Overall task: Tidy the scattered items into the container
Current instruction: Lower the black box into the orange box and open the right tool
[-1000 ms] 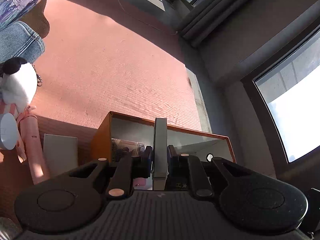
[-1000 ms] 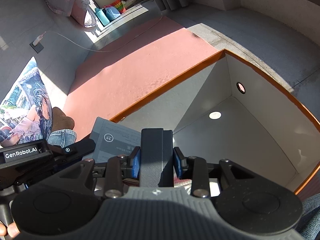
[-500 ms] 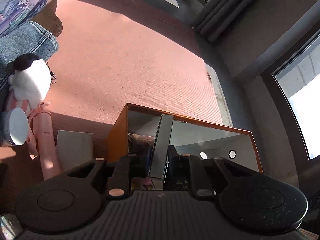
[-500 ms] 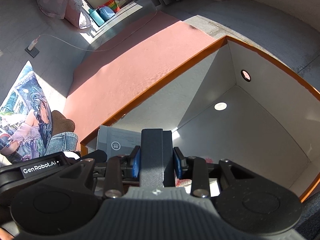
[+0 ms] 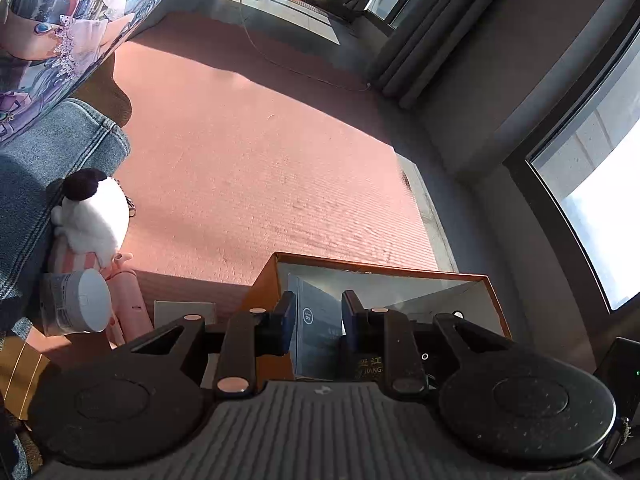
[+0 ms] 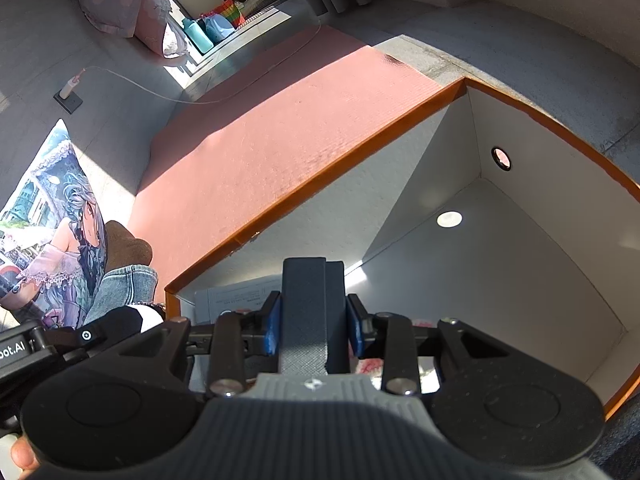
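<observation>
1. Two tools work over the orange-rimmed box [image 6: 316, 184]. The left tool [image 5: 316, 316] has just been opening; its pads stand clear of the grey booklet [image 5: 320, 320] inside the box.
2. The right tool [image 6: 314, 326] clamps a dark flat case [image 6: 308, 304] above the box.
3. A plush toy [image 5: 94, 212], jar [image 5: 78, 302] and pink tube [image 5: 130, 304] lie on the floor.

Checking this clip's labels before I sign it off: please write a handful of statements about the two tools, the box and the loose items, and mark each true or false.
1. The right tool grips a dark textured flat case. True.
2. The left tool is clamped on a flat item. False: its jaws have just been opening, and the grey printed flat box stands free between them.
3. The orange-rimmed white-walled box sits on a salmon-pink mat. True.
4. The white plush toy with a black top lies inside the orange-rimmed box. False: it lies outside, beside a white-lidded jar.
</observation>
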A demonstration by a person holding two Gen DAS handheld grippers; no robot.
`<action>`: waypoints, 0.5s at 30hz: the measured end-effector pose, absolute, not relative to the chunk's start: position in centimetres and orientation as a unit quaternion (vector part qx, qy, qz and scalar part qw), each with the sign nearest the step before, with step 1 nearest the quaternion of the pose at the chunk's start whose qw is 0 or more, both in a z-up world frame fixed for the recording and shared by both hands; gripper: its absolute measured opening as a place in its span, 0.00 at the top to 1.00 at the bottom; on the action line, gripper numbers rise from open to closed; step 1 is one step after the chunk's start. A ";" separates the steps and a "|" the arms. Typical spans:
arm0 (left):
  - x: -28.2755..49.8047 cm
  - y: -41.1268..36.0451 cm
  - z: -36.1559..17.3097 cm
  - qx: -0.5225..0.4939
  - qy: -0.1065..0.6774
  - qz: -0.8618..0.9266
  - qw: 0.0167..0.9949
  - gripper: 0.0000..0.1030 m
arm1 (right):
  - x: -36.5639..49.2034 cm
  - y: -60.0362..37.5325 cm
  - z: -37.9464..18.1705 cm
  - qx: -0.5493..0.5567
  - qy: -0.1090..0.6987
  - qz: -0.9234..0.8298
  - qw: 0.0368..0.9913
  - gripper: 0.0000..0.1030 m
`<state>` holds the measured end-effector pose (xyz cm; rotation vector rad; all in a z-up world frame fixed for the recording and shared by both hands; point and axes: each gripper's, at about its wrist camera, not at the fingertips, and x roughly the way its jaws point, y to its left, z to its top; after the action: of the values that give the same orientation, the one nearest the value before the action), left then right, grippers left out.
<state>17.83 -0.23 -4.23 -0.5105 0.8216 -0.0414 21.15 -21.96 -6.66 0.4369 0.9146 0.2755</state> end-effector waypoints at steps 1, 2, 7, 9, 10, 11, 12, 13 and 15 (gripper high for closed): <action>17.6 0.0 -4.2 -0.246 0.395 -0.018 0.885 0.73 | 21.1 -21.8 -6.4 0.207 0.434 0.131 0.867 0.65; 17.3 0.2 -4.2 -0.249 0.393 -0.015 0.885 0.73 | 20.9 -21.7 -6.1 0.203 0.427 0.132 0.871 0.65; 16.8 1.2 -4.3 -0.258 0.392 -0.006 0.883 0.73 | 21.3 -20.8 -5.1 0.211 0.412 0.167 0.871 0.65; 16.6 1.5 -4.1 -0.254 0.389 -0.003 0.885 0.73 | 21.7 -20.6 -5.2 0.219 0.414 0.173 0.866 0.65; 16.5 1.6 -4.0 -0.250 0.388 -0.001 0.887 0.73 | 21.9 -20.5 -5.2 0.222 0.413 0.177 0.865 0.65; 16.4 1.6 -3.8 -0.241 0.389 0.003 0.889 0.73 | 22.1 -20.4 -5.2 0.227 0.413 0.181 0.863 0.65; 16.4 1.5 -3.7 -0.229 0.391 0.010 0.891 0.73 | 22.4 -20.4 -5.3 0.236 0.415 0.189 0.858 0.65; 16.4 1.5 -3.6 -0.221 0.393 0.015 0.892 0.73 | 22.7 -20.3 -5.3 0.245 0.416 0.195 0.854 0.65; 16.4 1.7 -3.6 -0.212 0.399 0.021 0.892 0.73 | 23.3 -20.0 -5.6 0.263 0.421 0.209 0.843 0.65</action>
<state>16.36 1.68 -3.56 -0.4396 0.8285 0.0442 23.28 -20.01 -5.62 0.5550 0.8897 0.4416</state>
